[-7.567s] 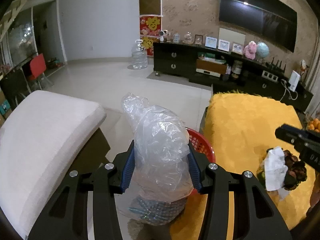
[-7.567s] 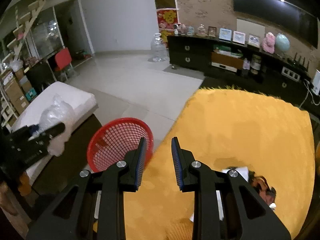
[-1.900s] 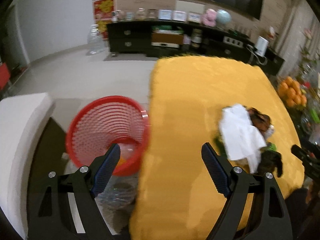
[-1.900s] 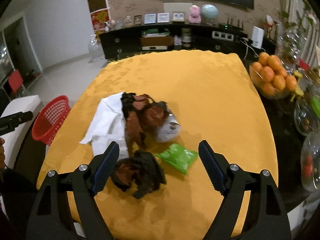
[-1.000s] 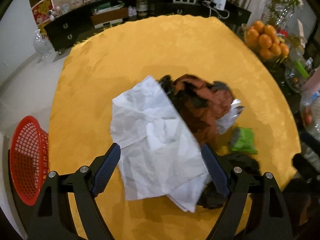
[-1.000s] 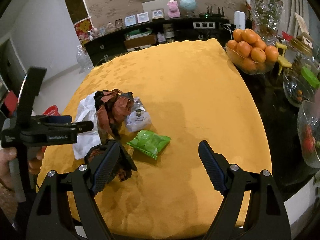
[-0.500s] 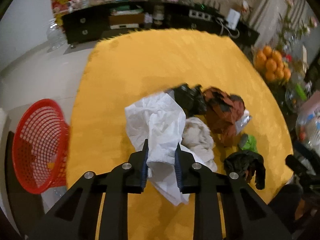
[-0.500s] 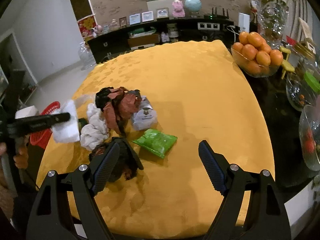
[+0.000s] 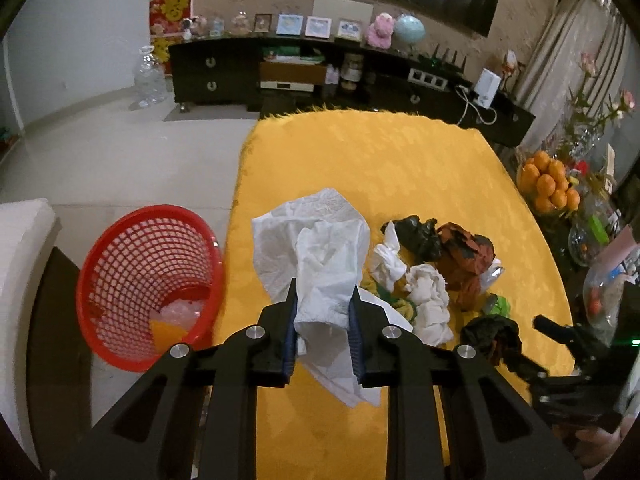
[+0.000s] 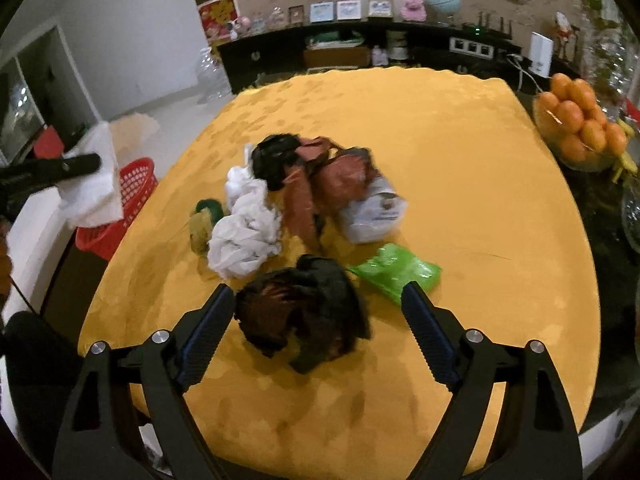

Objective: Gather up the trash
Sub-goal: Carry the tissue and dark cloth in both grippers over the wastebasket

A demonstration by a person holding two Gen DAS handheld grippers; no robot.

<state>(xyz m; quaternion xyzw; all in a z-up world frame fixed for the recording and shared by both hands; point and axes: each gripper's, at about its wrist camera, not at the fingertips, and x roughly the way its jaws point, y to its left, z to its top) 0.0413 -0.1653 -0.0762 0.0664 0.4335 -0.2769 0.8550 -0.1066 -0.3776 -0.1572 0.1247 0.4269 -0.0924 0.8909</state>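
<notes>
My left gripper [image 9: 322, 300] is shut on a large white paper napkin [image 9: 320, 248] and holds it above the yellow table's [image 9: 360, 160] left edge, next to the red mesh basket [image 9: 148, 280] on the floor. My right gripper [image 10: 316, 316] is open, its jaws on either side of a dark crumpled wrapper [image 10: 304, 316]. Beyond it lie a green packet [image 10: 394, 272], white crumpled tissue [image 10: 244, 236], brown and black wrappers [image 10: 320, 184] and a clear bag [image 10: 376, 212]. The napkin in the left gripper also shows in the right wrist view [image 10: 92, 184].
A bowl of oranges [image 10: 580, 128] and glass jars [image 9: 588, 236] stand at the table's right edge. A white seat [image 9: 20, 280] is left of the basket. The basket holds a clear bag and orange scraps [image 9: 176, 320]. A dark TV cabinet [image 9: 320, 76] lines the far wall.
My left gripper has carried the napkin left toward the basket, away from the pile. My right gripper has moved down and forward so that its open jaws flank the dark wrapper.
</notes>
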